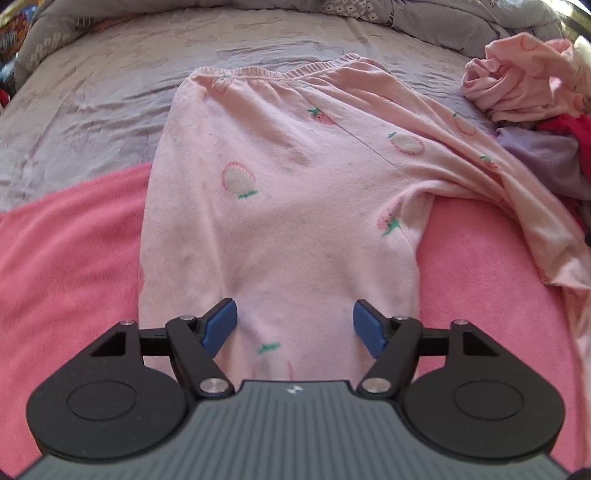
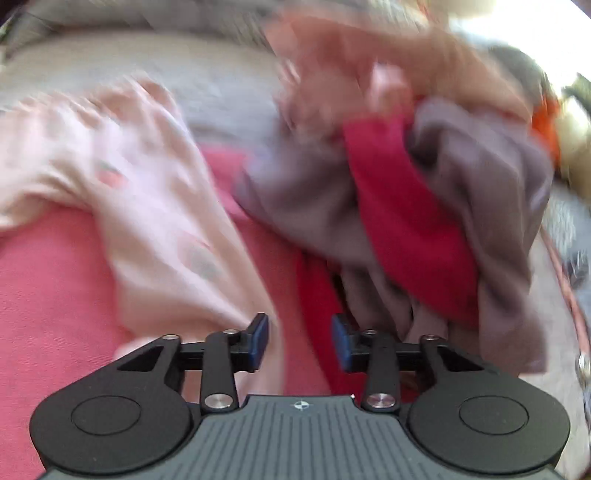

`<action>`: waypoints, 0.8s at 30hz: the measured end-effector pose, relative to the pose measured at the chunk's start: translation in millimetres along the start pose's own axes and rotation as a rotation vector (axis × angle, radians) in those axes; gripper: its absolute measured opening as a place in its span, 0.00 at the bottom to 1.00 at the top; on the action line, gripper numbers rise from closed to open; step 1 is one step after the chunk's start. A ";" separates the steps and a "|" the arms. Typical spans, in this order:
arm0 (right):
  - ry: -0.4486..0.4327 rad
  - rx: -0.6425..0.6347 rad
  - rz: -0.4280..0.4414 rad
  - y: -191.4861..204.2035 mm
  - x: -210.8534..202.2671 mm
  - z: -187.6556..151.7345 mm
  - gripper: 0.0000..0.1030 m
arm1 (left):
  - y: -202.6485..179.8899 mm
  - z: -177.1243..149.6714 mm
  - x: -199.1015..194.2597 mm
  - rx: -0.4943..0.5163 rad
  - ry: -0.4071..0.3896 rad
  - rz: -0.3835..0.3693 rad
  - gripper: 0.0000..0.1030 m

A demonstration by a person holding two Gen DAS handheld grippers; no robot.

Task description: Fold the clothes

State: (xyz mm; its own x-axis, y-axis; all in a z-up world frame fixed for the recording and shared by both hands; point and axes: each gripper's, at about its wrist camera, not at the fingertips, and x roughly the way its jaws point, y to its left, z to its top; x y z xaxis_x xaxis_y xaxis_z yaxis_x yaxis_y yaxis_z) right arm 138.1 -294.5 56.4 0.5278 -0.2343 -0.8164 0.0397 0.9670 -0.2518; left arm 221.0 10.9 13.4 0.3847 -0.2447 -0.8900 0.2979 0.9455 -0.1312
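Note:
Pale pink pyjama trousers point(image 1: 280, 192) with a strawberry print lie spread on the bed, waistband at the far end. One leg runs toward me under my left gripper point(image 1: 294, 326), which is open with its blue pads apart over the cloth. The other leg point(image 1: 517, 206) trails off to the right. In the blurred right wrist view that leg point(image 2: 159, 229) lies at the left, its end beside my right gripper point(image 2: 300, 341). The right gripper is open, with nothing pinched between its pads.
A bright pink blanket point(image 1: 62, 266) covers the near half of the bed, over a grey patterned sheet point(image 1: 110, 81). A heap of unfolded clothes, pink point(image 1: 524, 74), mauve point(image 2: 480, 206) and red point(image 2: 399, 206), sits at the right. A grey duvet point(image 1: 443, 26) lines the far edge.

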 end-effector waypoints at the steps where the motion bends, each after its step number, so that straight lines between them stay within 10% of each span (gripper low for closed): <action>1: -0.008 -0.034 0.045 9.6 -9.7 -2.8 0.45 | -3.4 -4.6 -6.0 0.004 -0.003 -0.018 0.69; 8: 0.117 -0.152 0.146 62.1 -26.5 -48.8 0.46 | -63.0 -24.6 -21.9 0.198 -0.023 -0.086 0.69; 10: 0.156 -0.145 0.118 63.1 -19.8 -57.8 0.07 | -62.1 -23.4 -11.6 0.171 -0.006 -0.046 0.69; 11: 0.171 -0.126 0.104 61.3 -17.3 -59.9 0.05 | -55.0 -22.4 -5.8 0.141 0.005 -0.009 0.69; 17: 0.126 0.016 -0.092 -6.8 -25.7 -52.6 0.06 | -33.5 -25.4 -4.3 0.091 -0.007 0.029 0.69; 24: 0.090 -0.027 -0.298 -16.5 -25.3 -43.9 0.41 | -42.8 -27.5 -4.8 0.125 0.002 0.079 0.69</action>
State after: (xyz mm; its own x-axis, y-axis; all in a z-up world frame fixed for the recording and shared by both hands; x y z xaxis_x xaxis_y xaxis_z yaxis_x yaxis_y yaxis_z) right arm 86.8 -308.9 58.3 0.4192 -0.5161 -0.7469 0.1579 0.8516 -0.4998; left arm 182.4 -22.5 11.3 0.4094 -0.1705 -0.8963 0.3738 0.9275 -0.0057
